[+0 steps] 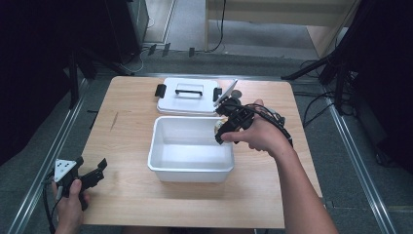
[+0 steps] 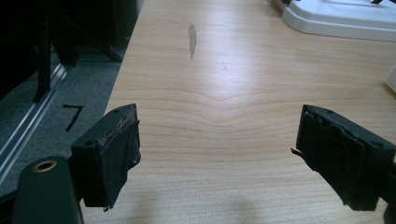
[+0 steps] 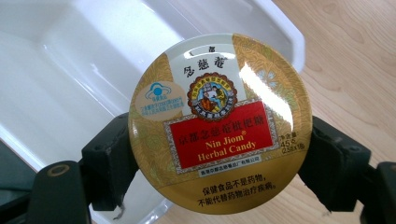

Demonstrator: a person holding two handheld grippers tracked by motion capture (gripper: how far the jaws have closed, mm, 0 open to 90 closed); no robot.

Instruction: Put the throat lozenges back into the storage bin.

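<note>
Left gripper (image 2: 219,154): I see its jaws spread wide over bare table (image 1: 126,141), holding nothing.
White bin (image 1: 191,170): open, mid-table; lid (image 1: 187,100) lies behind it.
Right gripper (image 3: 219,158): I have it clamped on the round herbal candy tin's (image 3: 219,123) edges, at the bin's right rim.
Risk: a smooth, narrow grip; I judge the tin could slip, clip the rim and land outside.

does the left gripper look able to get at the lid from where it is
Probably yes. The left gripper is open and holds nothing, and bare table runs from it up to the lid. The bin sits to its right, off that path. It's a long reach.
</note>
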